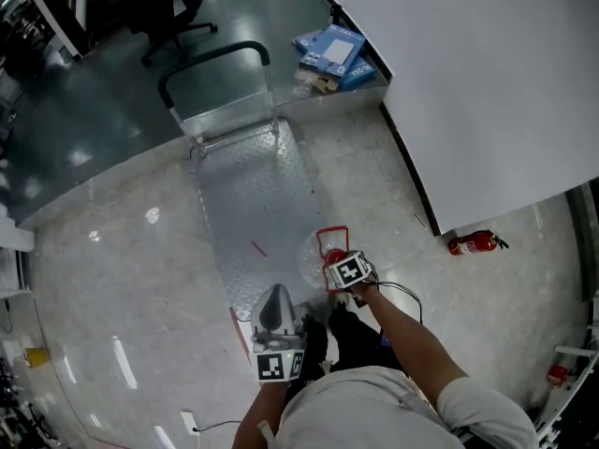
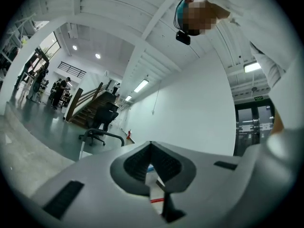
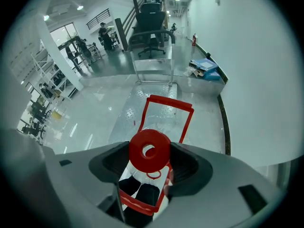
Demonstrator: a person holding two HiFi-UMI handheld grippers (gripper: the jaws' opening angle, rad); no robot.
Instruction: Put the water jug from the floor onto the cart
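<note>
The water jug (image 1: 314, 255) is clear, with a red cap (image 3: 149, 150) and a red frame handle (image 3: 167, 114). My right gripper (image 3: 151, 161) is shut on its neck, just behind the cap. In the head view this right gripper (image 1: 337, 262) holds the jug beside the near right edge of the cart (image 1: 253, 195), a flat metal platform with a dark push handle (image 1: 213, 62) at its far end. My left gripper (image 1: 274, 305) is near my legs at the cart's near end. In its own view the left gripper (image 2: 152, 150) is tilted up at the hall, shut and holding nothing.
A white wall (image 1: 487, 92) runs along the right, with a red fire extinguisher (image 1: 474, 242) at its foot. Blue boxes (image 1: 333, 54) lie beyond the cart. An office chair (image 1: 173, 7) stands at the far left. Red tape (image 1: 241, 331) marks the floor.
</note>
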